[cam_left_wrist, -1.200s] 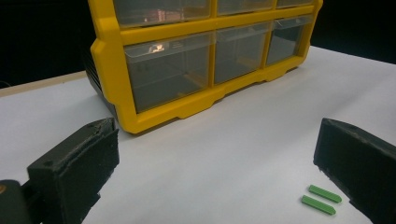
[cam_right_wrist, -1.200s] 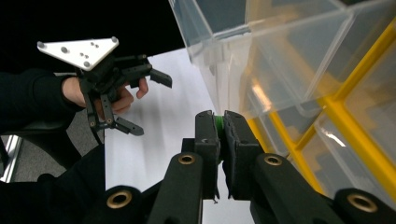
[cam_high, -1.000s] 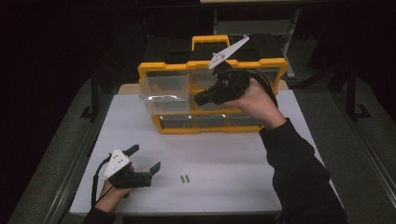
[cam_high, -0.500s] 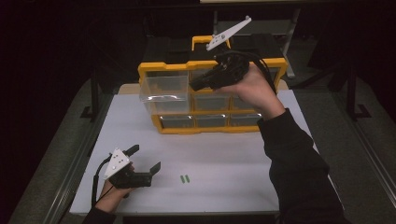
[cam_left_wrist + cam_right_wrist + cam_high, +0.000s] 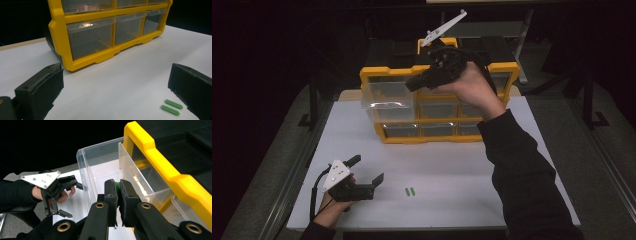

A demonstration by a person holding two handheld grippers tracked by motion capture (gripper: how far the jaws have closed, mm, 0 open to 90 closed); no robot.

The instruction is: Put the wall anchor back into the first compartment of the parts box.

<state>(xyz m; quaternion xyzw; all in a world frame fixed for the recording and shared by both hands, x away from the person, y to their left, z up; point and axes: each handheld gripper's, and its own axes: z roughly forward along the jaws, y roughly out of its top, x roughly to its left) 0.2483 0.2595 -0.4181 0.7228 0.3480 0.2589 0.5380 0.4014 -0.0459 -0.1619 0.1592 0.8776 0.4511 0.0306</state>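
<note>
Standing on white table: yellow plastic drawer cabinet
Pulled-out clear drawer: upper left, under right gripper
Right gripper: jaws pinching small green piece
Left gripper: jaws spread, resting near two green strips on table

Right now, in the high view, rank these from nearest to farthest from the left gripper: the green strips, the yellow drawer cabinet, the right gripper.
1. green strips, on the table just right of the left gripper.
2. yellow drawer cabinet, farther back, mid-table.
3. right gripper, raised over the cabinet's open drawer.
</note>
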